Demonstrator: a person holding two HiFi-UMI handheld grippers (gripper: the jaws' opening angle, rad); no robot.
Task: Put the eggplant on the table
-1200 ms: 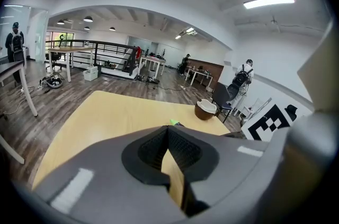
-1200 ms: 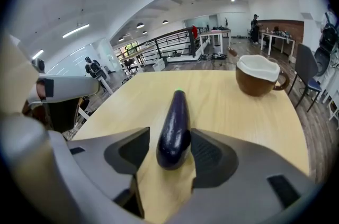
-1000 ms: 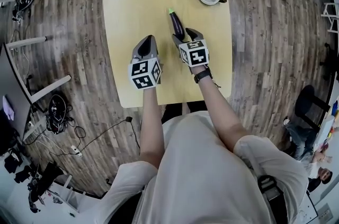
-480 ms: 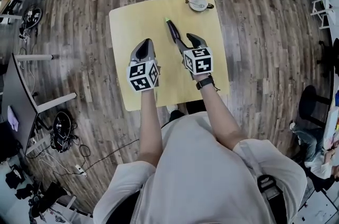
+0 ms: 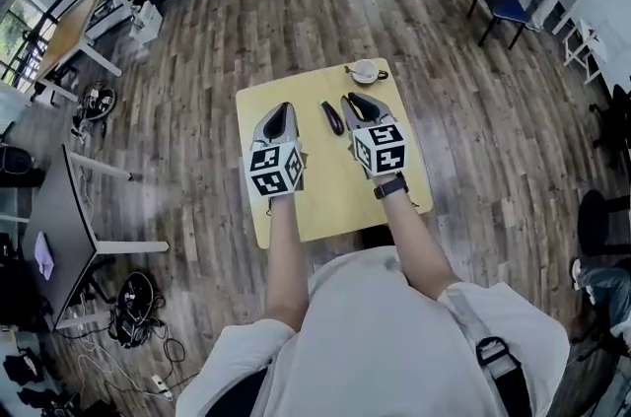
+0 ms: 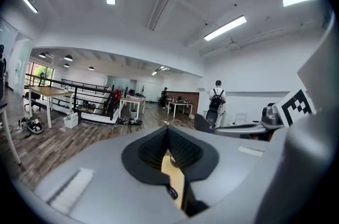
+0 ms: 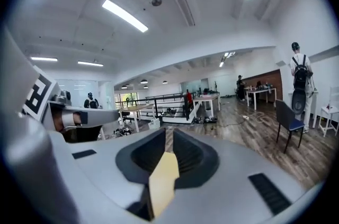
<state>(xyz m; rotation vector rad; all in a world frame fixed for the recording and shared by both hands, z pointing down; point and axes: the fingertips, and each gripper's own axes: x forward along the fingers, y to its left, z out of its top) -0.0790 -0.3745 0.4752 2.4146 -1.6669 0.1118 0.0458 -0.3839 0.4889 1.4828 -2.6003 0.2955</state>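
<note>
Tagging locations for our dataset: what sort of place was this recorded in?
Probably an open-plan lab or office workspace: work tables on a wood-plank floor, a black railing, and ceiling strip lights.

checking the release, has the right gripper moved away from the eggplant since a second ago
Yes. The right gripper has come off the eggplant, which lies on the table. It now sits to the eggplant's right, jaws just closing on nothing.

Eggplant (image 5: 332, 117) stem and cup (image 5: 366, 70) contents seem indistinct.
</note>
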